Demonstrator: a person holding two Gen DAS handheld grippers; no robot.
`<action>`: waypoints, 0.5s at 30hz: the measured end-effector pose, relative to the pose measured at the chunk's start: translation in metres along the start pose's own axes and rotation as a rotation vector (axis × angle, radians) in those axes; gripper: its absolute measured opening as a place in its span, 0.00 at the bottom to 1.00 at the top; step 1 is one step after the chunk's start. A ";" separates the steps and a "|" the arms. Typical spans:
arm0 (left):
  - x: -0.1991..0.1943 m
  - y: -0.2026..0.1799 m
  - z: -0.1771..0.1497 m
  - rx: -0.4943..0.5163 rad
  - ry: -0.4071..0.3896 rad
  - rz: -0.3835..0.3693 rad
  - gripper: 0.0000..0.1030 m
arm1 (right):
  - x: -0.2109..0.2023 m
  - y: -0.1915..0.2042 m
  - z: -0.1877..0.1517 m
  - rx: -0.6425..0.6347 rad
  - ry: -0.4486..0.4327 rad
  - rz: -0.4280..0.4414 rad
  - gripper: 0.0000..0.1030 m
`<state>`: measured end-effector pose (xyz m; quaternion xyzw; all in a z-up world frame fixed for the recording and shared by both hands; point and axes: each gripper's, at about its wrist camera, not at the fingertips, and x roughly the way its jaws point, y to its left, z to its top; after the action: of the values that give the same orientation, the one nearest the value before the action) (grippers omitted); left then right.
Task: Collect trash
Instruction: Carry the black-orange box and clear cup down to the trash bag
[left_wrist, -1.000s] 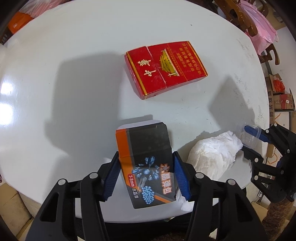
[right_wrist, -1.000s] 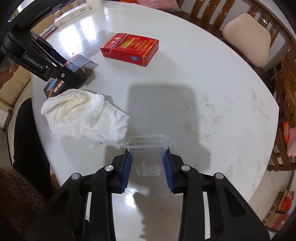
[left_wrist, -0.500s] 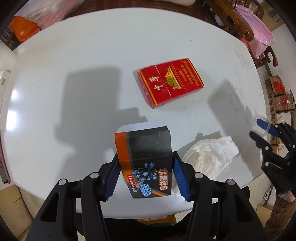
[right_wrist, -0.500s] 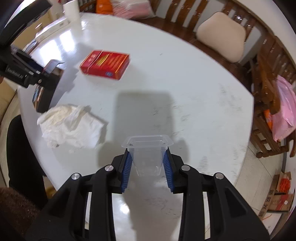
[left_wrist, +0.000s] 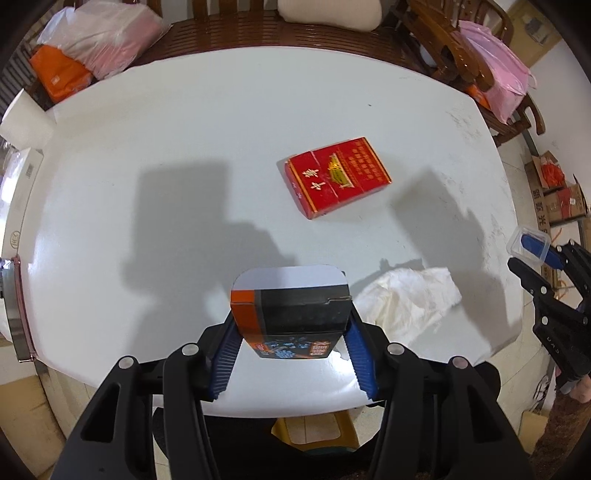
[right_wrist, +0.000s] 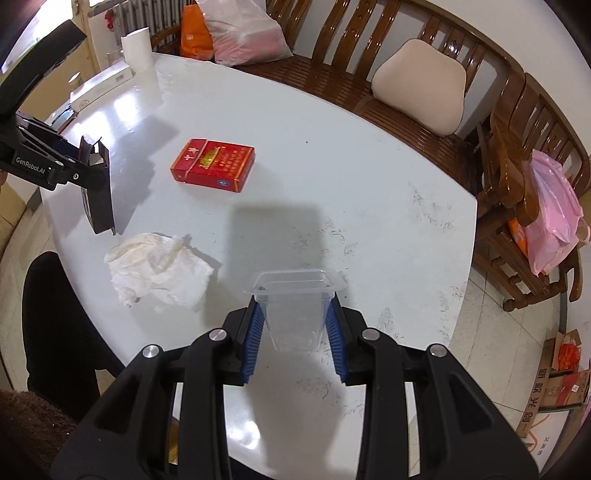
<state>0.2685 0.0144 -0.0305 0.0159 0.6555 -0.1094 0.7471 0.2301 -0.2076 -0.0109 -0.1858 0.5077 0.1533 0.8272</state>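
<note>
Clear of the table (left_wrist: 147, 147), the left gripper (left_wrist: 291, 354) clamps a light, stiff box (left_wrist: 291, 317) by its sides and the right gripper (right_wrist: 295, 332) pinches a thin cup (right_wrist: 295, 306) — crushable, so squeeze gently — tissue (right_wrist: 159, 273) and red pack (right_wrist: 214, 170) remain.

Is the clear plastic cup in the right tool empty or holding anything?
Empty. Through the clear plastic cup walls the white table shows, with nothing inside; the right tool grips its sides.
</note>
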 end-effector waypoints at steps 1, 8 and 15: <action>0.000 -0.002 -0.001 0.001 0.002 -0.008 0.50 | -0.001 0.001 0.000 0.000 -0.001 0.002 0.31; -0.016 0.003 -0.005 0.022 -0.016 -0.018 0.50 | -0.016 0.016 -0.002 -0.016 -0.023 0.008 0.31; -0.035 -0.003 -0.025 0.059 -0.043 -0.025 0.50 | -0.037 0.037 -0.006 -0.039 -0.057 0.007 0.31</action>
<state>0.2392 0.0207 0.0012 0.0276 0.6360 -0.1382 0.7588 0.1930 -0.1800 0.0138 -0.1955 0.4816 0.1710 0.8370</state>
